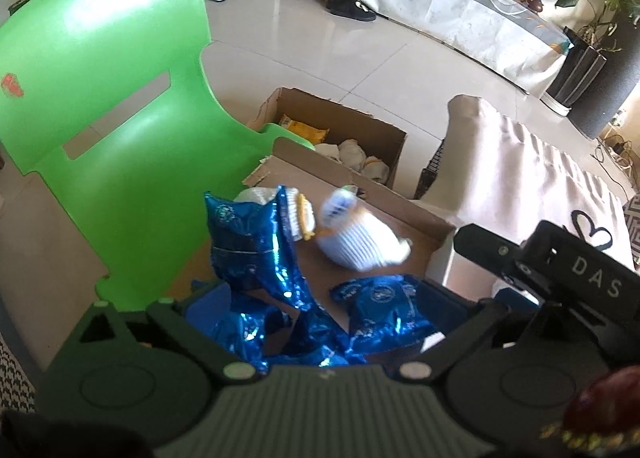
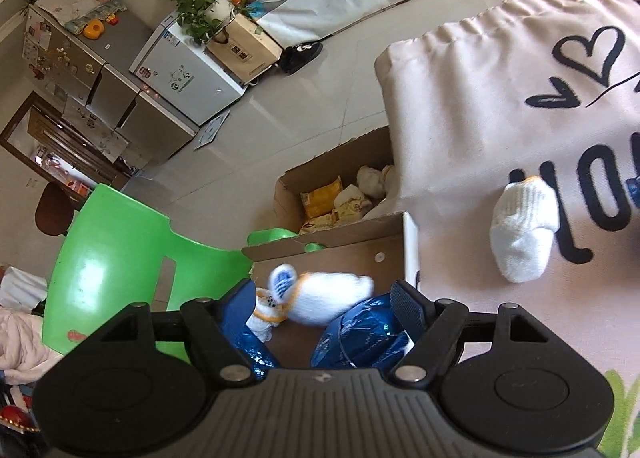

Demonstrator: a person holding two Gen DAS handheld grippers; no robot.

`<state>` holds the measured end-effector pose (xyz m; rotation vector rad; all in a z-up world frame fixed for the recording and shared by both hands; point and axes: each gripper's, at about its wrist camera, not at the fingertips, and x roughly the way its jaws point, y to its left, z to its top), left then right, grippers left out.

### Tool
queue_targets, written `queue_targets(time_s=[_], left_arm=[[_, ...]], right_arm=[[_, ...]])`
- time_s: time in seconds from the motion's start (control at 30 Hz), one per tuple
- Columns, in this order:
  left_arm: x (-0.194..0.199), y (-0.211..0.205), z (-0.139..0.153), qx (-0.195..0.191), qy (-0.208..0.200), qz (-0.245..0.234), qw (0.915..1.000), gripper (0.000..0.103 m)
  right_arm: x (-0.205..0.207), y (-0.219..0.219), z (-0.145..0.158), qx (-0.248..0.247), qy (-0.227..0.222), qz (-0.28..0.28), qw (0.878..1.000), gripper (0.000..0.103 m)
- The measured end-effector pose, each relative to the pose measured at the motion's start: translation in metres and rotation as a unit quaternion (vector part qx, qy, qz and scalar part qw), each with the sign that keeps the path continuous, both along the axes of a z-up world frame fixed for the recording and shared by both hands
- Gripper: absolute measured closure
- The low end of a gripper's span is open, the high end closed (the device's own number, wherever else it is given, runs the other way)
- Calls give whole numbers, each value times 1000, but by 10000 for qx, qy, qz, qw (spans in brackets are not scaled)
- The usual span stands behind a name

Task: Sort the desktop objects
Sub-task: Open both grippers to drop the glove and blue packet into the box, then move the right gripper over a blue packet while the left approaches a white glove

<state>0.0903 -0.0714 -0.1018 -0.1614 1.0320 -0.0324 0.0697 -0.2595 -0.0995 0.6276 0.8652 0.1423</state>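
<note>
Through the left wrist camera I'm hovering the left gripper (image 1: 320,322) over the near cardboard box (image 1: 424,218), jaws spread wide, gripping nothing; blue foil packets (image 1: 256,242) are lying beneath, and a white sock (image 1: 360,242), blurred, seems to be dropping in. I judge I should be keeping clear until it settles. The green chair (image 1: 100,130) is crowding the left.

Through the right wrist camera the right gripper (image 2: 324,306) is standing released, half open, above that sock. Another sock (image 2: 524,226) is waiting on the cream cloth (image 2: 480,106); a second box (image 2: 296,186) is sitting beyond.
</note>
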Motion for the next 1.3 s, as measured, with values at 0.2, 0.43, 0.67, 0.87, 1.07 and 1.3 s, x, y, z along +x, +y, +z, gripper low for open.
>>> queue_targets(time_s=[0.2, 0.43, 0.67, 0.87, 1.07, 1.3], left_arm=[[-5, -11, 5, -52, -21, -133, 9999, 1], [-17, -28, 14, -119, -133, -409, 9990, 1], [-25, -45, 17, -104, -188, -609, 9979, 1], [-33, -59, 20, -122, -229, -817, 9963, 1], [-40, -75, 22, -46, -313, -978, 9947, 1], [-43, -89, 19, -86, -280, -1114, 9933, 1]], right_arm=[[-14, -14, 10, -101, 6, -209, 9997, 26], [-40, -36, 21, -67, 21, -658, 9978, 26], [-76, -57, 39, -320, -80, -909, 9953, 22], [-106, -76, 47, -527, 76, -1176, 9916, 22], [-138, -107, 51, -499, 261, -1585, 9857, 21], [-158, -148, 54, -520, 323, -2087, 9761, 20]])
